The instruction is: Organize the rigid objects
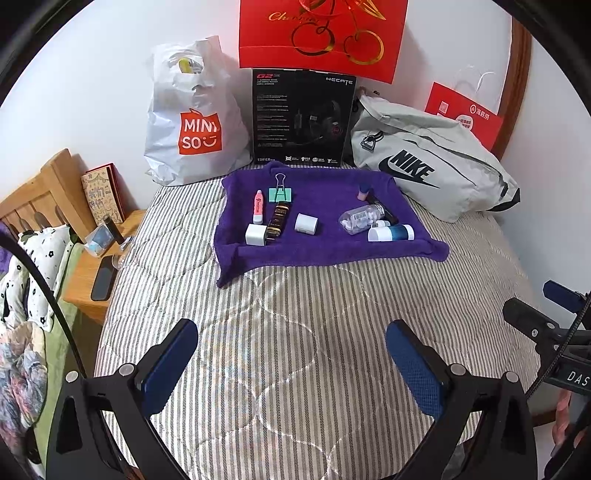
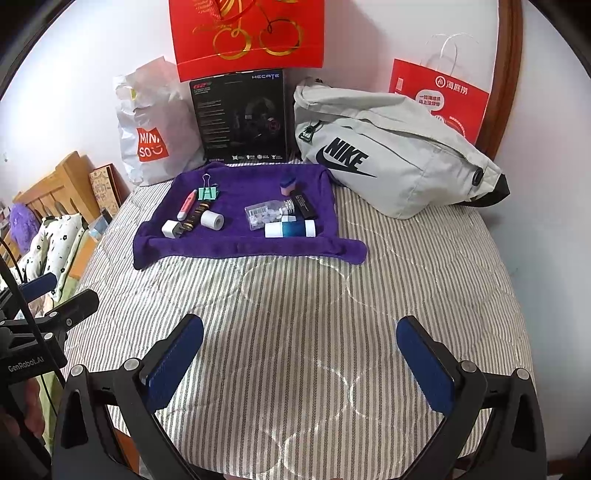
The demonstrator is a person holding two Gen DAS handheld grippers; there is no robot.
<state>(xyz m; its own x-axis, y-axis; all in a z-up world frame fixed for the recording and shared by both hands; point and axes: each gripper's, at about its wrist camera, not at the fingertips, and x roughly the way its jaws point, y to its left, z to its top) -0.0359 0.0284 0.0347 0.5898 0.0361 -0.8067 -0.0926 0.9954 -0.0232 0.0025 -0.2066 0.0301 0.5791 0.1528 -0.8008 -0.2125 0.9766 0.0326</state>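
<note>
Both sets of jaws spread, empty, over the striped bed (image 1: 295,350): left gripper (image 1: 291,365), right gripper (image 2: 301,365). Beyond, on the purple towel (image 1: 325,251), small items sit in two clusters: charger (image 1: 253,234) left, pill bottle (image 1: 360,218) right. Could be sorted or pending. Any pick: come in low, square across the narrow side.

Bright even light, soft shadows, sharp centre, strong fisheye bending at edges.

White plastic bag (image 1: 192,110): "MINISO" on an orange panel. Black headset box (image 1: 301,118): "HECATE", "G2", "EDIFIER". Grey waist bag (image 1: 428,162): "NIKE" with swoosh. Red gift bag (image 1: 321,33): gold script, partly legible, "Cher…". Left gripper (image 2: 40,363) body: "GenRobot.AI". Small red paper bag (image 2: 441,96): Chinese characters "海底捞".
</note>
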